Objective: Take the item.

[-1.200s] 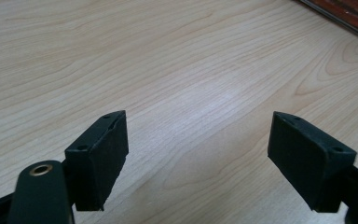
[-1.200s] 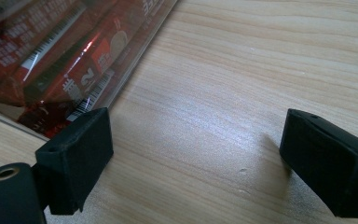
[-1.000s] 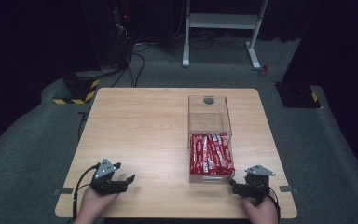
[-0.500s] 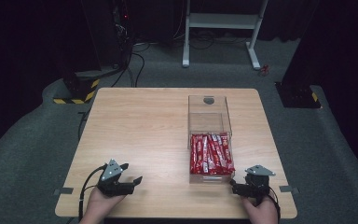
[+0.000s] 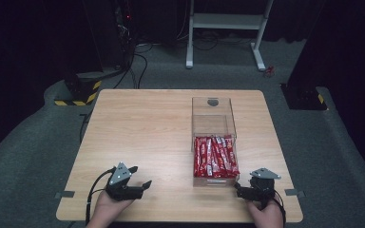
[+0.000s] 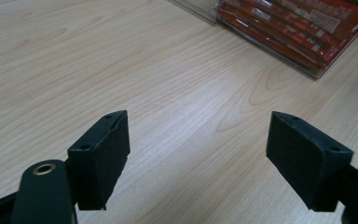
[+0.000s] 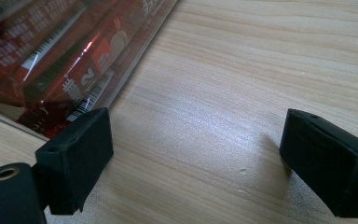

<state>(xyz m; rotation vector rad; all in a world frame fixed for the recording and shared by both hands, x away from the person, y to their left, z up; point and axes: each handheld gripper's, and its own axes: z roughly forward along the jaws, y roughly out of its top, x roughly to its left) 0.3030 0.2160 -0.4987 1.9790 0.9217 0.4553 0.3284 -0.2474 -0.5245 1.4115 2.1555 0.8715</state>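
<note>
Both grippers rest with jaws spread and holding nothing at the table's point(image 5: 138, 123) near edge: right gripper point(image 5: 244, 191) just beside the clear box point(image 5: 214, 118) of red packets point(image 5: 215, 156), left gripper point(image 5: 140, 178) well apart

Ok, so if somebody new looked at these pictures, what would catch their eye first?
Probably the red snack packets, packed side by side in the near half of a clear plastic box on the right part of the wooden table. Next, the left gripper and right gripper at the near edge, both open and holding nothing.
</note>
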